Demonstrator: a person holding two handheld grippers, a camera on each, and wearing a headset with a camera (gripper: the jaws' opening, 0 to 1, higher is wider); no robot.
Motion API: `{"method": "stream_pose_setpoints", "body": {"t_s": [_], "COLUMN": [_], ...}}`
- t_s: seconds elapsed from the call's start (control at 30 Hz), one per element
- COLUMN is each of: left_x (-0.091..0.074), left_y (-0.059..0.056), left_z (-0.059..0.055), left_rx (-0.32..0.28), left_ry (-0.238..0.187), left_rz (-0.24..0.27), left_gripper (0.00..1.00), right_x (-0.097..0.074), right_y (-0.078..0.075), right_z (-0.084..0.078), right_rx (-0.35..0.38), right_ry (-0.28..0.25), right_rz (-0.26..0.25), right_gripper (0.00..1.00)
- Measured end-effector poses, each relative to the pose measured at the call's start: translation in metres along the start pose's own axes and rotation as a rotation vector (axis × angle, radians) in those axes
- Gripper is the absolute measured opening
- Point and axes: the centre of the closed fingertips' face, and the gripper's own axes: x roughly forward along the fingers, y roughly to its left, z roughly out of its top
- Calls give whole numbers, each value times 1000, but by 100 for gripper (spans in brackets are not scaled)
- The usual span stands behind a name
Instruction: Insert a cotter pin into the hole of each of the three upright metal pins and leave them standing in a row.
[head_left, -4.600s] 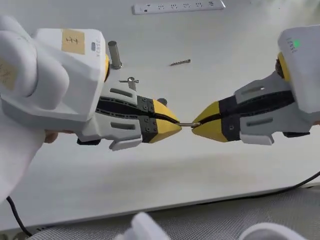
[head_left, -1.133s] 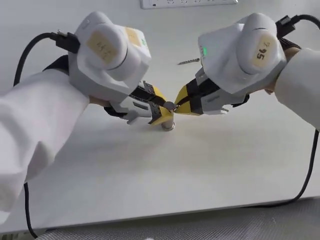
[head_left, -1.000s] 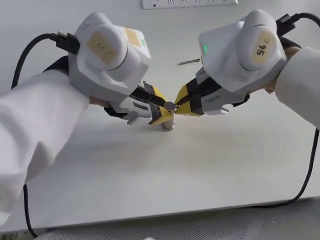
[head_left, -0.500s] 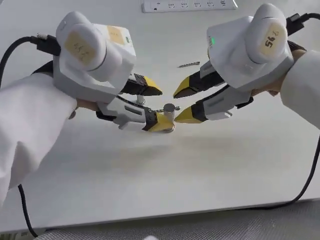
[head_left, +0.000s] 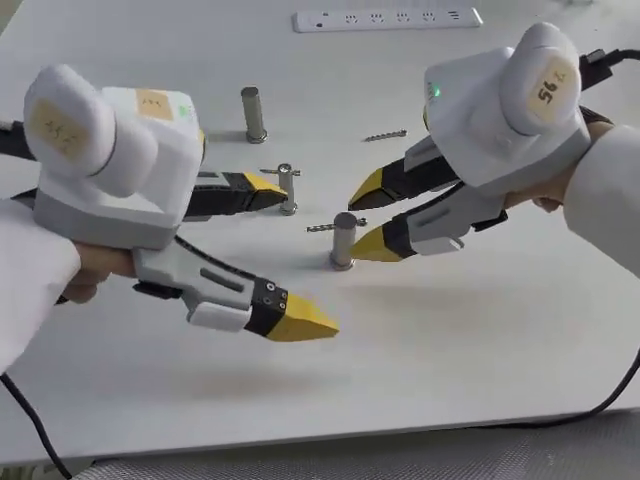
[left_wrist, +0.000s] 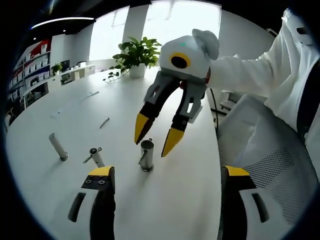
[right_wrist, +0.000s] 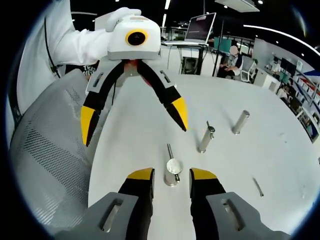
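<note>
Since half a second ago, our left gripper (head_left: 298, 258) has pulled back toward lower left, jaws wide and empty. The right gripper (head_left: 360, 225), likewise spread and empty, flanks the centre pin (head_left: 343, 240), whose cotter pin (head_left: 322, 228) looks seated, hence the release. Near the top, a bare pin (head_left: 252, 113) and a loose cotter pin (head_left: 385, 134) wait; we cannot make out the bare pin's hole.

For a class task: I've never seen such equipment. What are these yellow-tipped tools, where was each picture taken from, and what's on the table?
A person holds a gripper in each hand: the left gripper and right gripper, both open, holding nothing. One picture comes from a headset camera; the two round ones from cameras on the grippers. On the white table stand three metal pins: the near pin and middle pin carry cotter pins, the far pin is bare. A loose cotter pin lies beyond.
</note>
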Motion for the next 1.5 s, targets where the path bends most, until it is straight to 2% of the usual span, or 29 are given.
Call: {"method": "stream_pose_setpoints", "body": {"t_s": [0.1,0.2,0.37,0.5,0.73,0.9,1.1,1.2,1.27,1.4,1.5], "left_x": [-2,-4,-7,-11,-16,-15,-15,-17,-16,-14,-13], "left_y": [-3,-8,-11,-15,-19,-25,-24,-23,-19,-25,-25], "left_z": [-12,-17,-15,-15,-21,-27,-29,-28,-26,-24,-27], "left_rx": [-25,-66,-105,-110,-112,-122,-140,-140,-118,-122,-96], "left_ry": [14,3,-31,-39,-29,-25,-29,-34,-38,-41,-10], "left_rz": [8,-3,-2,-5,3,-15,2,10,44,20,34], "left_gripper": [96,99,99,99,99,99,99,99,98,98,98], "right_x": [3,8,12,15,17,17,16,13,9,1,-4], "right_y": [2,0,0,1,1,1,-1,-10,-21,-42,-57], "right_z": [0,-3,-4,-4,-4,-5,-5,-9,-9,-6,-6], "right_rx": [3,12,25,33,41,53,56,49,72,102,125], "right_ry": [3,12,17,12,12,2,-4,9,-3,-42,-52], "right_rz": [5,6,12,25,29,28,6,-11,-36,-86,-117], "right_gripper": [23,22,21,18,9,8,8,8,8,8,8]}}
